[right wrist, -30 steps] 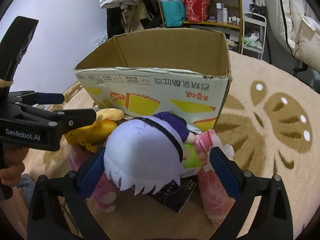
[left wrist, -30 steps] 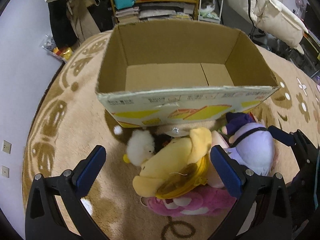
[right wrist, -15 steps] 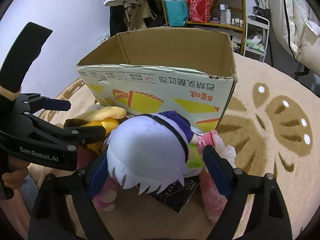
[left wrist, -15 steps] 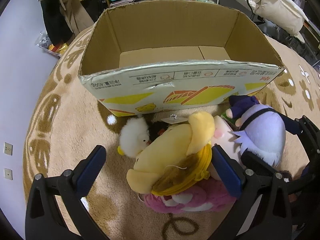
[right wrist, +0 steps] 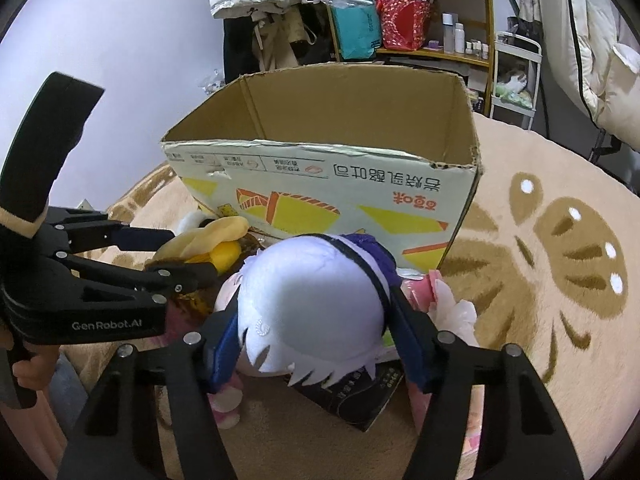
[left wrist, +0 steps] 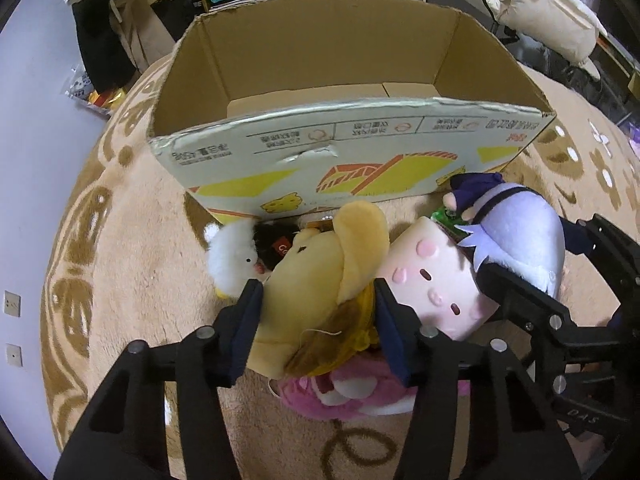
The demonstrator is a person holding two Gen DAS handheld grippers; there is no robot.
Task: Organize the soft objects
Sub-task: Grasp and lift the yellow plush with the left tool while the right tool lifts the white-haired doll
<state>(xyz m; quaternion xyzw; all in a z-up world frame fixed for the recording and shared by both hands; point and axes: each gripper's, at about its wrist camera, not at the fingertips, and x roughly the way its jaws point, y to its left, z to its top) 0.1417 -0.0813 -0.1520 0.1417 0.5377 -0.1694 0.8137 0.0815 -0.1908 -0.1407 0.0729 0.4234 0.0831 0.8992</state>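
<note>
An open, empty cardboard box stands on the rug, with a pile of soft toys against its near wall. My left gripper is shut on the yellow plush dog, its pads pressing both sides. My right gripper is shut on the lilac-haired plush doll, which also shows in the left wrist view. A pink-cheeked cream plush, a white fluffy plush and a magenta plush lie in the pile. The box shows in the right wrist view.
A round tan rug with brown patterns covers the floor. A dark flat package lies under the doll. Shelves with bags, hanging coats and a white cart stand behind the box. Bedding sits at the right.
Both grippers went from wide open to shut: the left closed on the yellow plush dog, the right on the lilac-haired doll. Both views moved closer to the pile.
</note>
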